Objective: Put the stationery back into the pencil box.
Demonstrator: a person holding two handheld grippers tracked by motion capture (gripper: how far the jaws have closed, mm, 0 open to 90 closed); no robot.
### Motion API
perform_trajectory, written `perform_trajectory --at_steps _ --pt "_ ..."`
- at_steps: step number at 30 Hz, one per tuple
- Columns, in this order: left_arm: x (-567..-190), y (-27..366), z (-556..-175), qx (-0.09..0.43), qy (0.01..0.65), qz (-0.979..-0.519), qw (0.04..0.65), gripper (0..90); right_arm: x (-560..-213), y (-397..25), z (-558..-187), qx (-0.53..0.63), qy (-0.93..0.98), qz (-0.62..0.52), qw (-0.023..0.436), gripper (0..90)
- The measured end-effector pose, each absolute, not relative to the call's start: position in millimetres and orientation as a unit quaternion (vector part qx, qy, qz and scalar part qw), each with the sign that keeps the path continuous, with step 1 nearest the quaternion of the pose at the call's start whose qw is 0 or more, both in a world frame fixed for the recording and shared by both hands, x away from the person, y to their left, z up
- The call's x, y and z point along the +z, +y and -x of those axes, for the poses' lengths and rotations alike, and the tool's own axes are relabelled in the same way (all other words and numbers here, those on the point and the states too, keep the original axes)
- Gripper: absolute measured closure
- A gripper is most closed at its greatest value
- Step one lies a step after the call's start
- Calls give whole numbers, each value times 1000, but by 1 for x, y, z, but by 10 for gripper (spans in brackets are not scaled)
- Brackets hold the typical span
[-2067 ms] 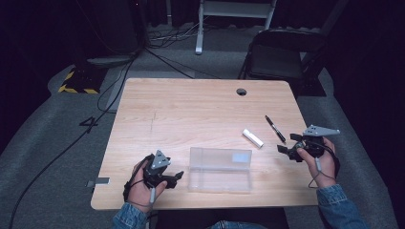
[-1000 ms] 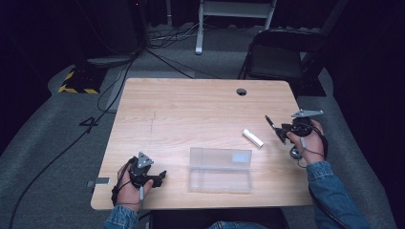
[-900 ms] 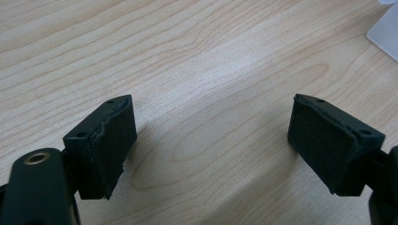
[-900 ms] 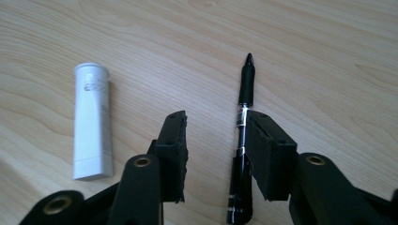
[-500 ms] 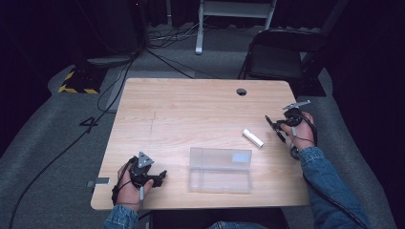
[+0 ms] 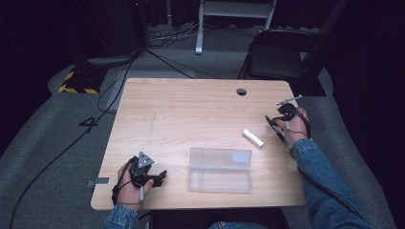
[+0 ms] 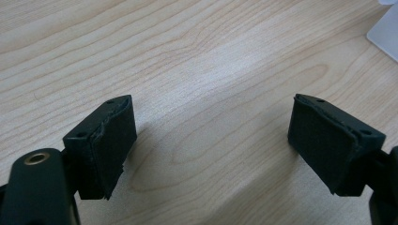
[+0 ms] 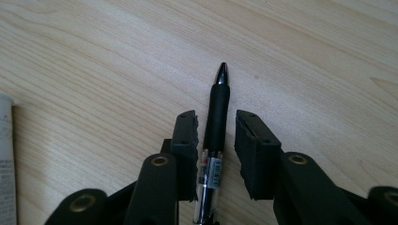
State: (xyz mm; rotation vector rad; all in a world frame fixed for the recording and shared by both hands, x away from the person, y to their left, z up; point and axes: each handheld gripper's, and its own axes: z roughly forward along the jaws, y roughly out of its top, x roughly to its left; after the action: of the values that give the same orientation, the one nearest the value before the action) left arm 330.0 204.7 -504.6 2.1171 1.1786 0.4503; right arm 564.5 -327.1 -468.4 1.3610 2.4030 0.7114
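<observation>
Since the earlier frames the right gripper (image 6: 277,120) has travelled from the near right part of the table (image 6: 191,109) out to the pen (image 8: 217,123), while the left gripper (image 6: 152,176) has slid a little toward the table's left corner and settled there.

Seen from the right gripper view, the pen lies flat on the wood directly between that gripper's jaws, its tip pointing away past their ends and its clear barrel with the printed label running back under the gripper body. The jaws stand narrowly apart — one pad close against the pen's side, possibly touching, the other with a thin gap — so they straddle it and are not yet clamped.

By my judgement the pen is light and stiff, with a smooth round body that can roll or squirt out of a pinch; the black rubber grip section, which sits level with the pads, looks the surest place to hold.

Off to that gripper's left lies a white tube (image 6: 252,137), well clear of the jaws. A clear plastic case (image 6: 220,170) sits between the two hands, just beside the left gripper, whose jaws are wide apart over bare wood with nothing in them.
</observation>
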Motion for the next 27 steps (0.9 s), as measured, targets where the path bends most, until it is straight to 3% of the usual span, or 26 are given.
perform_trajectory --at_steps 5,10,27 --pt "-505 205 -330 172 451 -810 332 160 -474 -326 -568 232 837 -477 136 723" --pt "-505 204 -330 172 451 -810 333 160 -474 -324 -568 235 835 -479 131 801" --pt "-505 204 -330 172 450 -811 332 160 -464 -325 -566 242 825 -498 115 808"
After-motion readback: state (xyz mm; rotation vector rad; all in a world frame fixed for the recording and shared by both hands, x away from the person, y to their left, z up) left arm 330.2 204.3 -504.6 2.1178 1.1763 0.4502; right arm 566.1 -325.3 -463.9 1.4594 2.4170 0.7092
